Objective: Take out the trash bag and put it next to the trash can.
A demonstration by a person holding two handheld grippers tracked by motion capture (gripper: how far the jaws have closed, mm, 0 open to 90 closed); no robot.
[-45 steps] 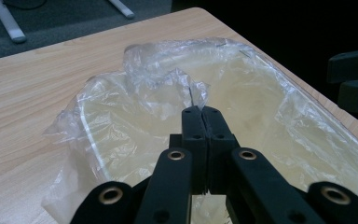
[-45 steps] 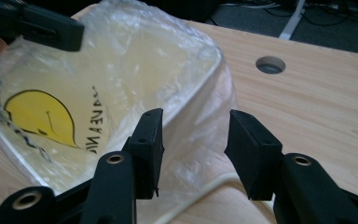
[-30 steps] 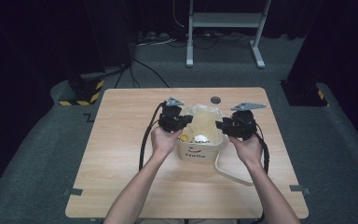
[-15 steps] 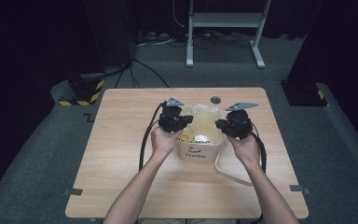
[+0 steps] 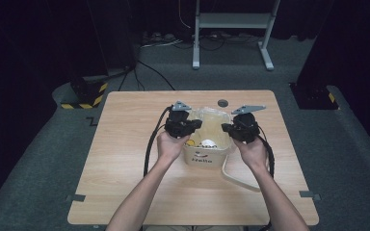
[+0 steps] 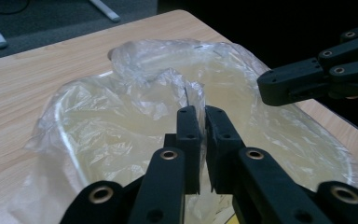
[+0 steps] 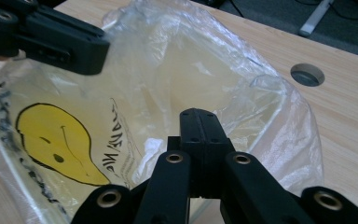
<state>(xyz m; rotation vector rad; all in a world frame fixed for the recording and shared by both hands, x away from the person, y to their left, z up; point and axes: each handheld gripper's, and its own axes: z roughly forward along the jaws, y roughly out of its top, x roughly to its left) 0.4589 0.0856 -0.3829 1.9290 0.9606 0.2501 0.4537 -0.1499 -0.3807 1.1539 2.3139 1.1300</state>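
Note:
A small cream bin [image 5: 207, 159] marked "Hello" stands mid-table. It is lined with a clear plastic bag [image 5: 212, 120] that bears a yellow smiley face [image 7: 51, 135]. My left gripper [image 5: 197, 124] is at the bag's left rim. Its jaws have just been opening and stand a sliver apart [image 6: 203, 114], with a raised fold of film between them. My right gripper [image 5: 226, 127] is at the right rim. Its jaws have just been closing and are shut [image 7: 199, 114] on the bag's edge, where film is bunched beside them. Each gripper view shows the other gripper's black fingers [image 6: 279, 86] [image 7: 74, 44] across the bag.
A round hole [image 5: 222, 102] is cut in the wooden table [image 5: 125, 144] just behind the bin. A pale cable [image 5: 231, 175] loops on the table by the right forearm. A metal stand [image 5: 231, 29] and cables lie on the floor beyond.
The right gripper's jaws have closed at the bag's right rim. Both hands stay where they were.

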